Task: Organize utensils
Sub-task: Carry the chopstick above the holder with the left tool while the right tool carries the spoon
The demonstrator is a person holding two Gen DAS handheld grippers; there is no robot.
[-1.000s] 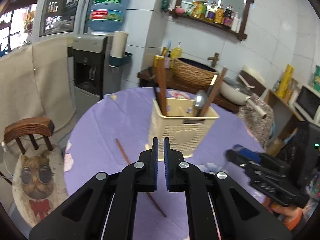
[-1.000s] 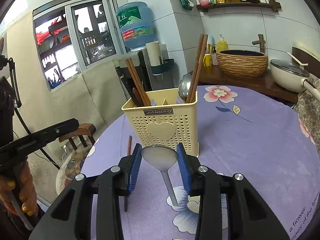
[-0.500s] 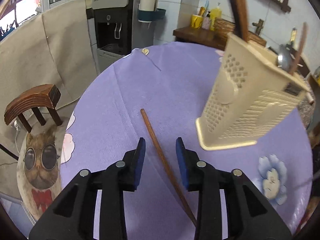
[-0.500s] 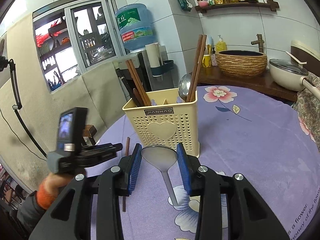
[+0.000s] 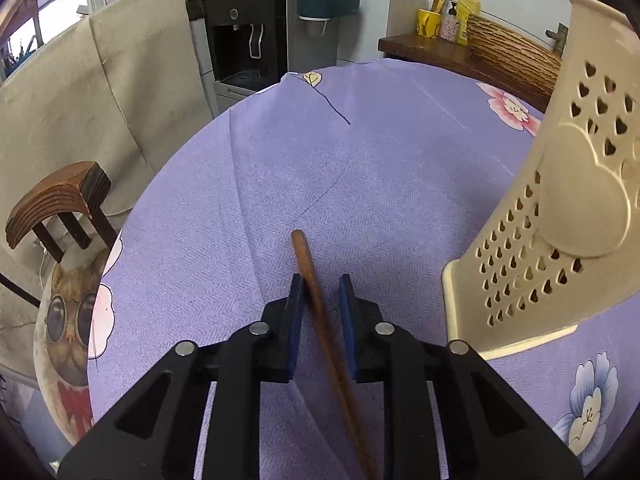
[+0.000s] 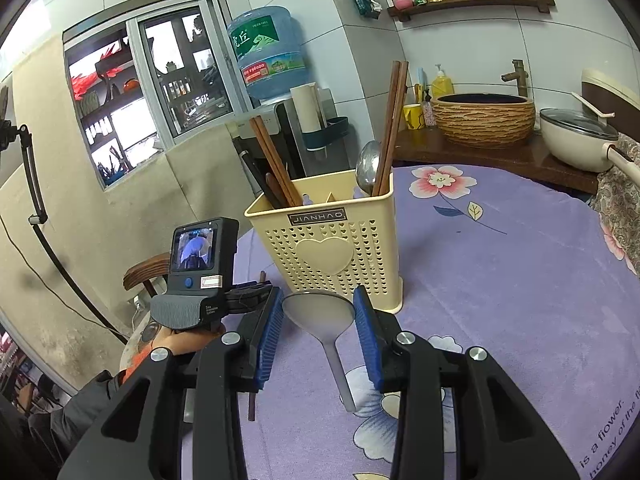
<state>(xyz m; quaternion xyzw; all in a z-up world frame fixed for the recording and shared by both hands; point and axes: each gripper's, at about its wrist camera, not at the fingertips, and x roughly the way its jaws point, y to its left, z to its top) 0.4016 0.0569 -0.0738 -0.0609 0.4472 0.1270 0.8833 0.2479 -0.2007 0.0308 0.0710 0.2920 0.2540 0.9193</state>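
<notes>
Since the earlier frames, the left tongs (image 5: 319, 296) have dropped from facing the caddy down to the purple cloth, and their blue pads now straddle the loose chopstick (image 5: 320, 312); the right tongs (image 6: 319, 322) have barely shifted.

Left tongs: parted, one pad on each side of the chopstick, a visible gap on the right side, so not yet clamped. Right tongs: parted wide around the bowl of the metal spoon (image 6: 324, 316), touching it on neither side as far as I can see.

Progress looks like well past halfway. The cream caddy (image 6: 326, 240) already holds brown chopsticks at its 10 o'clock corner, and another pair plus a steel spoon at its 2 o'clock corner. Two pieces remain on the counter (image 6: 500, 280): the chopstick and the flat spoon. Neither is lifted.

The chopstick is a slim, dark reddish-brown wooden rod with a blunt round end. It lies flat on the cloth, running from 12 o'clock toward 5 o'clock in the left wrist view, with the caddy standing just beside it at 3 o'clock. Being thin and round, it could roll or slip out when the pads close. The spoon is dull grey metal, bowl toward the caddy, handle pointing back at 6 o'clock, just in front of the caddy's base.
</notes>
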